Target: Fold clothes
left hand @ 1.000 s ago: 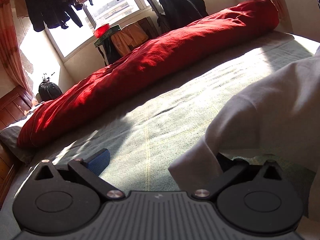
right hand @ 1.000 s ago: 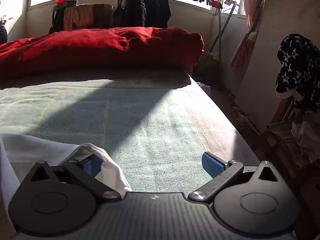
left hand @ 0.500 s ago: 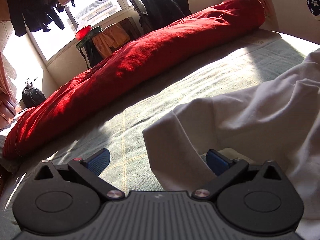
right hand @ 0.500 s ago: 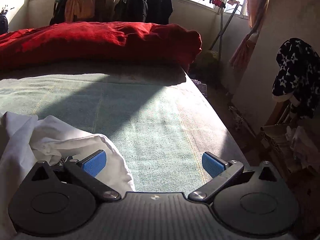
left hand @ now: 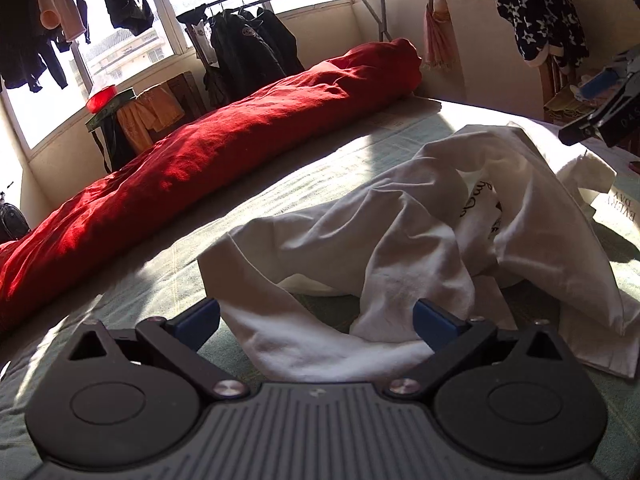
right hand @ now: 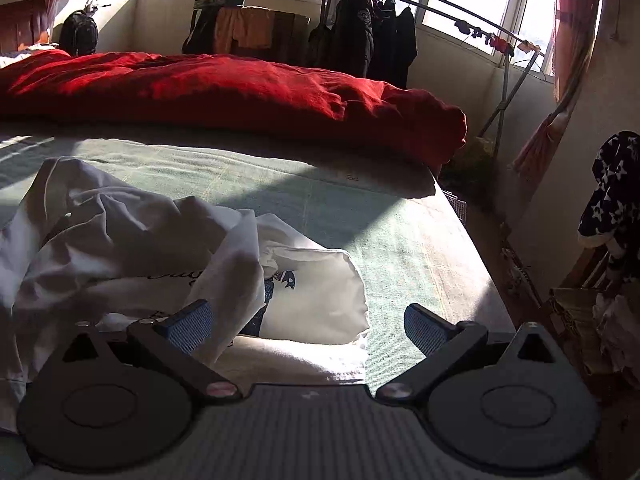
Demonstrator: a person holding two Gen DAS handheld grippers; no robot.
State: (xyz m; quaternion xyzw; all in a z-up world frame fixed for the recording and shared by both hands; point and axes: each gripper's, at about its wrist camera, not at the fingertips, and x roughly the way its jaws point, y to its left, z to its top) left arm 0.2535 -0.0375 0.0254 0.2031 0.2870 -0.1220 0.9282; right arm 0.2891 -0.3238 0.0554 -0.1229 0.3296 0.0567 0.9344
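Cloth lies in a heap — a crumpled white cotton T-shirt (left hand: 420, 236) with dark print sits on the pale green bed sheet (left hand: 320, 172), beside the long red quilt (left hand: 208, 148). Left gripper (left hand: 316, 316) and right gripper (right hand: 308, 320) both gape wide, holding nothing, with shirt edges between their blue pads, likely ready to pinch and spread it. Bunched up, the shirt runs roughly across the bed — which end is the neck, I cannot tell.

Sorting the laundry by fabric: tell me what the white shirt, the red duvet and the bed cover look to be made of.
White shirt: thin, matte, soft knit, likely cotton; it crumples in limp folds and carries print.
Red duvet: padded, with a woven, faintly glossy shell; puffy roll, fine wrinkles.
Bed cover: coarse, flat, matte green weave with a faint grid; fibre unclear.
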